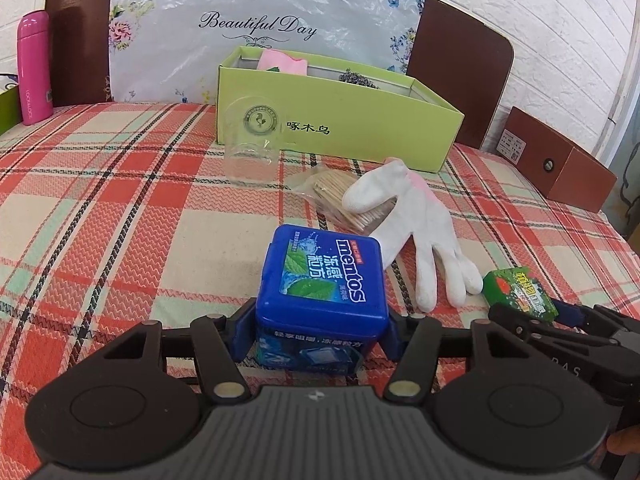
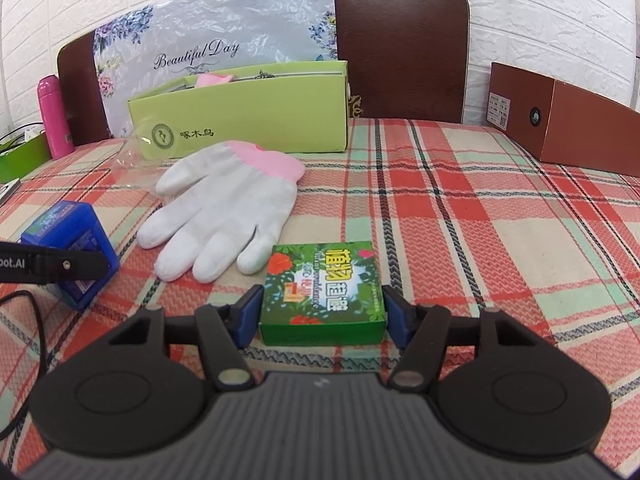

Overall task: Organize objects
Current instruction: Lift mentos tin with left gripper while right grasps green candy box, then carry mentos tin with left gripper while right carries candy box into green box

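Note:
My left gripper (image 1: 320, 330) is shut on a blue Mentos box (image 1: 322, 276), its blue pads pressed on both sides. My right gripper (image 2: 322, 312) is shut on a small green patterned box (image 2: 323, 292), which also shows in the left wrist view (image 1: 520, 294). A white glove with a pink cuff (image 2: 224, 204) lies flat just beyond both boxes. A bag of toothpicks (image 1: 340, 196) lies partly under the glove. A clear plastic cup (image 1: 250, 140) stands before the open light-green box (image 1: 340, 120), which holds a pink item (image 1: 282, 62).
A pink bottle (image 1: 34, 68) stands at the far left by a green container (image 2: 22, 156). A brown box (image 2: 560, 120) lies at the far right. A floral bag (image 1: 256, 20) and dark headboard (image 2: 400, 48) stand behind. Plaid cloth (image 1: 120, 220) covers the surface.

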`<state>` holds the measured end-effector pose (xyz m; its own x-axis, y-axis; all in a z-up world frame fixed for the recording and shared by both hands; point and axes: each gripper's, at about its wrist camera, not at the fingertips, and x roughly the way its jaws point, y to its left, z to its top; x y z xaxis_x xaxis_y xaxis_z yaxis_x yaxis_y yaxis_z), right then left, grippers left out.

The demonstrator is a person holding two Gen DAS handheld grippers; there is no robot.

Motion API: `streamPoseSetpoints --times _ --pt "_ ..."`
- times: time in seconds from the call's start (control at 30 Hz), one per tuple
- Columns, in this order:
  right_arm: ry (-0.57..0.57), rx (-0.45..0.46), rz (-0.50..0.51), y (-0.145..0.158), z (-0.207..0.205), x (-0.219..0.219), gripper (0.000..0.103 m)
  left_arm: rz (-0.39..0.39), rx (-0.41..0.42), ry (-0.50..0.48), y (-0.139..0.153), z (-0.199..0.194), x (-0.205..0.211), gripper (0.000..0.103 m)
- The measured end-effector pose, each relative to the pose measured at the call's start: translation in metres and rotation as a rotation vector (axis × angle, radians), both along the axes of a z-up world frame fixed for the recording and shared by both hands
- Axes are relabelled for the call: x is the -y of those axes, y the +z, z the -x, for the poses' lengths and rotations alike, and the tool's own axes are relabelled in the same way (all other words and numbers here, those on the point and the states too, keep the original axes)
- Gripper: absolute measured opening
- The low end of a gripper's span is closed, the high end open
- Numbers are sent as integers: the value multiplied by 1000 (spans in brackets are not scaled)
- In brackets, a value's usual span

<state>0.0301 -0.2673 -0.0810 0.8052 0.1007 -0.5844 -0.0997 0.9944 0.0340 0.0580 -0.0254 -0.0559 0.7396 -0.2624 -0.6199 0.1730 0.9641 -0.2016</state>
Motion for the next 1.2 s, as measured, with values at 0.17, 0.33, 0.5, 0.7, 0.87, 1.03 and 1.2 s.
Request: streamPoseSetpoints --times 0.17,0.33,0.5,0.7,0.87,1.03,1.2 --pt "0 2 2 0 1 0 61 2 18 6 -2 2 -2 61" --pt "0 9 -9 0 2 1 60 11 32 20 -1 7 -5 61" --pt "11 33 -66 3 10 4 60 5 49 19 4 16 -10 61" --pt "58 99 -110 19 19 -4 60 20 103 9 27 16 -18 61" --pt "110 193 -98 46 8 -15 60 10 161 -21 52 3 -14 61" --pt "133 276 -80 69 -19 -18 60 63 174 -45 73 -22 -11 61" --pt "121 346 -85 90 -64 -17 60 42 189 -24 91 -63 -1 61"
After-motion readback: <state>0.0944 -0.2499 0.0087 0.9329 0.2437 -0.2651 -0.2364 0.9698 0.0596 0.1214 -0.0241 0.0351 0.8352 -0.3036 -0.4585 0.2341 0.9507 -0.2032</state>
